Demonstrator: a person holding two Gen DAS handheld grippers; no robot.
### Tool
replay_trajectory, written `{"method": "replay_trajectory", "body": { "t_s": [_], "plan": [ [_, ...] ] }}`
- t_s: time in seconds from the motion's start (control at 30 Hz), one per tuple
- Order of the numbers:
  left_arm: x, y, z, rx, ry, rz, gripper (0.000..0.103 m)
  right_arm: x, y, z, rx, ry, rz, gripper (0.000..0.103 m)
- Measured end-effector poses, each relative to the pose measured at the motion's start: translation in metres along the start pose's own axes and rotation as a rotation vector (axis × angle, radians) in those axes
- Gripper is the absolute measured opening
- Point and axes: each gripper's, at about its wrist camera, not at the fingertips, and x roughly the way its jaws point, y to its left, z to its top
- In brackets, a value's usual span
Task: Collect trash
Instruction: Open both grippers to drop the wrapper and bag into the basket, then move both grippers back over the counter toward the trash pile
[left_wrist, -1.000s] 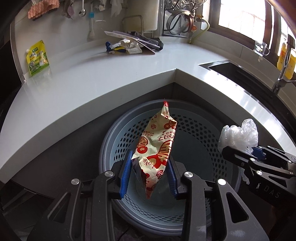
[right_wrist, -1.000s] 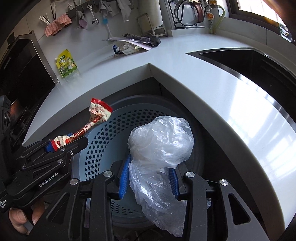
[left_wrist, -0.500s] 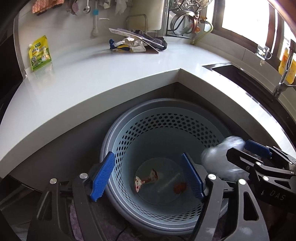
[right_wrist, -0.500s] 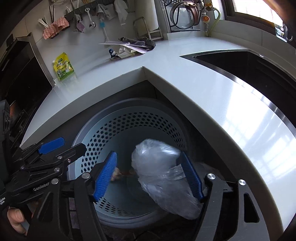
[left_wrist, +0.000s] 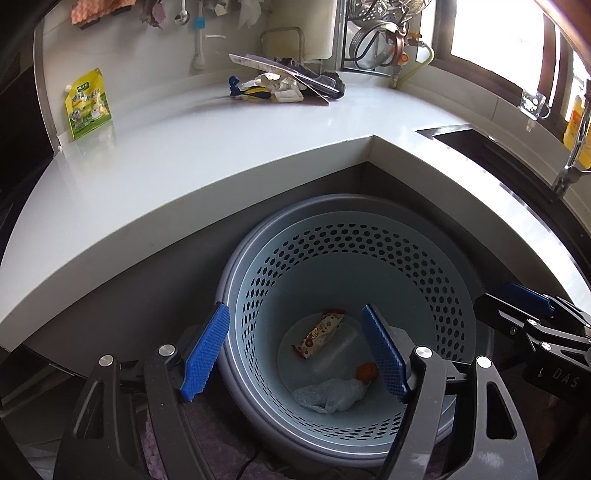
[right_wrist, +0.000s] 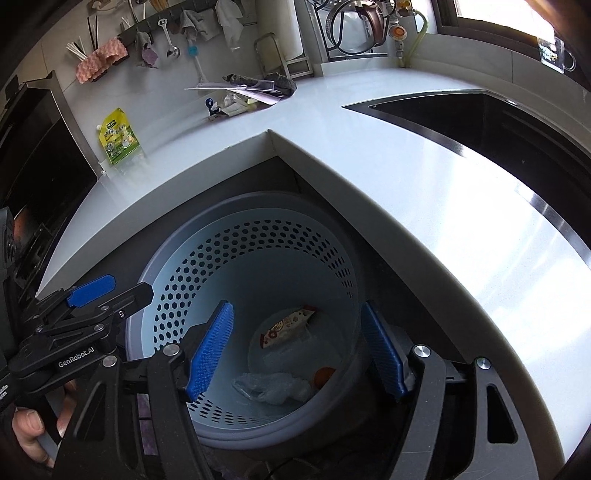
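Note:
A pale blue perforated trash basket (left_wrist: 436, 273) stands on the floor below the counter corner; it also shows in the right wrist view (right_wrist: 184, 266). At its bottom lie a red-and-cream snack wrapper (left_wrist: 319, 334) (right_wrist: 286, 326), a crumpled clear plastic bag (left_wrist: 328, 395) (right_wrist: 273, 386) and a small orange object (left_wrist: 366, 371) (right_wrist: 324, 376). My left gripper (left_wrist: 295, 354) is open and empty above the basket. My right gripper (right_wrist: 297, 350) is open and empty above it too; it shows at the right in the left wrist view (left_wrist: 524, 314).
The white L-shaped counter (left_wrist: 184, 166) wraps round the basket. A green-yellow pouch (left_wrist: 88, 103) leans on the back wall. A pile of papers and wrappers (left_wrist: 284, 86) lies at the back corner. A dark sink (right_wrist: 498, 125) lies to the right.
Both grippers opened. The snack wrapper dropped from my left gripper and the plastic bag from my right gripper; both now lie at the basket's bottom.

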Motion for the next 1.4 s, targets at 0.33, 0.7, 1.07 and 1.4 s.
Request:
{"method": "replay_trajectory", "body": {
  "t_s": [0.33,0.7,1.07,1.4],
  "plan": [
    [0.006,0.002,0.002,0.008,0.008,0.003,0.078,-0.001,-0.001,0.007,0.001,-0.005,0.012,0.069],
    [-0.014,0.016,0.012,0.0,-0.041,-0.001,0.081,-0.017,0.012,0.015,-0.011,-0.05,0.022,0.069],
    [-0.029,0.02,0.025,-0.007,-0.084,0.0,0.083,-0.031,0.021,0.024,-0.034,-0.081,0.053,0.07],
    [-0.032,0.035,0.073,-0.033,-0.145,0.012,0.087,-0.03,0.014,0.061,-0.023,-0.134,0.081,0.07]
  ]
}}
